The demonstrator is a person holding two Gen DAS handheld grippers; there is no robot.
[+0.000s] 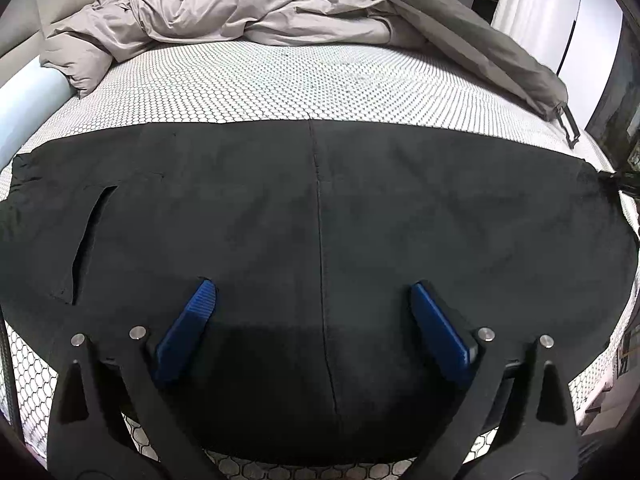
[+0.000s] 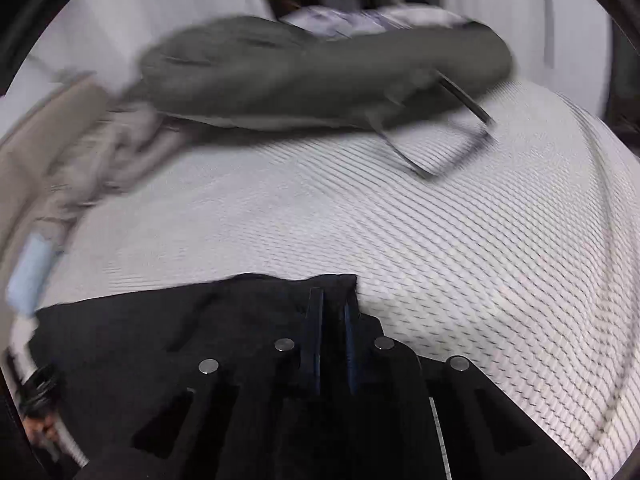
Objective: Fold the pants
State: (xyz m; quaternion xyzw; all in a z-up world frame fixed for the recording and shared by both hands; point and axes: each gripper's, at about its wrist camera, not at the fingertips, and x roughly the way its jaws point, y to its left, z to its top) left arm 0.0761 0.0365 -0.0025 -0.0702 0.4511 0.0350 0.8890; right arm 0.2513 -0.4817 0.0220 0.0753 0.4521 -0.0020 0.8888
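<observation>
Your left gripper (image 1: pixel 312 304) hangs released above the black pants (image 1: pixel 320 220), spread across the mattress's (image 1: pixel 280 80) near edge. Only your right view shows your right gripper (image 2: pixel 334 308) clenched on their far hem.

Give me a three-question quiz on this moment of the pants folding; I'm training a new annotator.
1. True or false: the left gripper is clamped on the black pants.
2. Which gripper pinches the pants' edge? A) left B) right C) neither
3. Fill in: the pants lie on a ____ patterned with small hexagons.

Key: 1 false, its blue fingers stand wide apart above the cloth. 2 B. 3 mattress.
</observation>
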